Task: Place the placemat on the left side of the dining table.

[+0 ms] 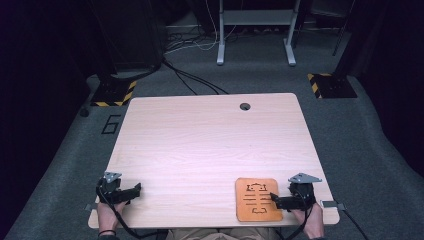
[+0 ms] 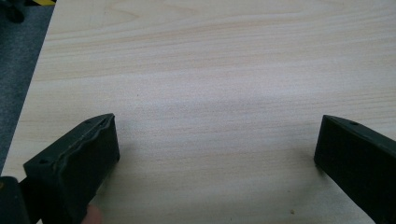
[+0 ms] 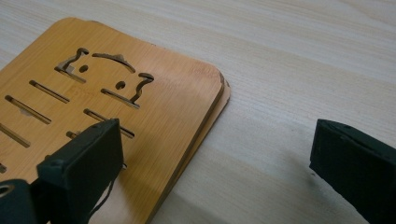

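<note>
Right gripper (image 3: 215, 154): jaws standing wide apart, grasping nothing; 1 jaw hanging over the board's near corner, the other over bare table beside it. In the high view, right gripper (image 1: 278, 198) lying at the board's right edge, a hand (image 1: 311, 222) holding it from behind.
Right jaw pads (image 3: 86, 161): matte black, blocky, flat-faced.
Board (image 3: 112, 107): orange-brown bamboo, fine straight grain showing, rounded corners, looking like 2 thin layers stacked, the lower one peeking out along the edge.
Board cut-outs: curved shapes, 2 small round holes, rows of narrow slots; reading no lettering or brand.
Board position (image 1: 258, 199): lying flat at the table's near right, just beside the front edge.
Left gripper (image 2: 215, 154): jaws spread wide, released, bare wood lying between them; seen from above (image 1: 131, 192) sitting at the near left corner, well apart from the board.
Left pads (image 2: 77, 163): black, 1 showing a wavy ridged edge.
Table (image 1: 200, 145): pale wood-grain laminate, rounded corners, 1 round cable hole (image 1: 244, 106) at the far edge.
Floor (image 1: 380, 165): grey carpet; yellow-black hazard stripes (image 1: 127, 95) marking stand bases.
</note>
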